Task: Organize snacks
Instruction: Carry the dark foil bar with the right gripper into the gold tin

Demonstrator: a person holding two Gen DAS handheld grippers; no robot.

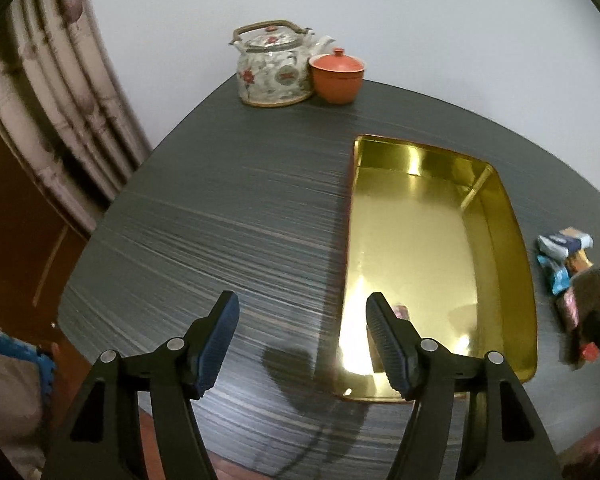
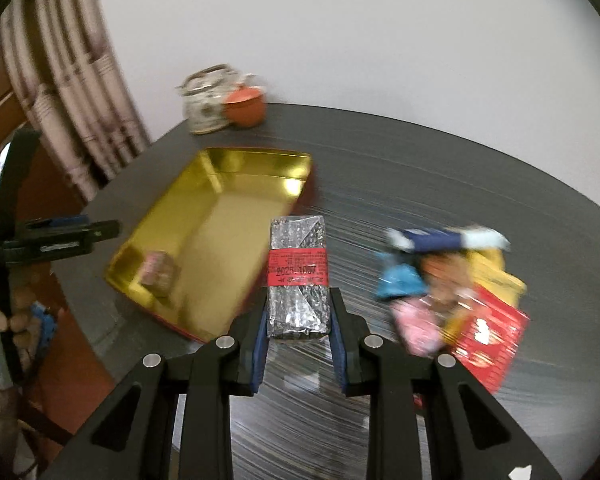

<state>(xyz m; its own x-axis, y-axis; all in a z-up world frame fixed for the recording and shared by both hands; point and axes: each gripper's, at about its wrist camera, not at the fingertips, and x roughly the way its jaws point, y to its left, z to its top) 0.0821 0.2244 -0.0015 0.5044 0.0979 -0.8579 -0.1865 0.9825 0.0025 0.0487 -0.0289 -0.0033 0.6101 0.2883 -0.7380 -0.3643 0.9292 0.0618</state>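
A gold tin tray [image 1: 500, 216] lies on the dark striped table [image 1: 220, 220]. One small pink snack [image 2: 160, 276] sits in its near corner, half hidden behind a finger in the left wrist view. My left gripper [image 1: 302, 300] hovers open over the tray's left rim with nothing between its fingers. My right gripper [image 2: 300, 300] is shut on a silver foil packet with a red band [image 2: 298, 248], held above the table between the tray [image 2: 220, 216] and a blurred pile of wrapped snacks [image 2: 452, 280]. That pile [image 1: 568, 264] also shows right of the tray.
A flowered teapot [image 1: 268, 72] and an orange lidded cup [image 1: 336, 76] stand at the table's far edge by the wall. A curtain [image 1: 60, 100] hangs at the left. A person's hand [image 2: 4, 312] holds the left gripper [image 2: 100, 230] off the table's left edge.
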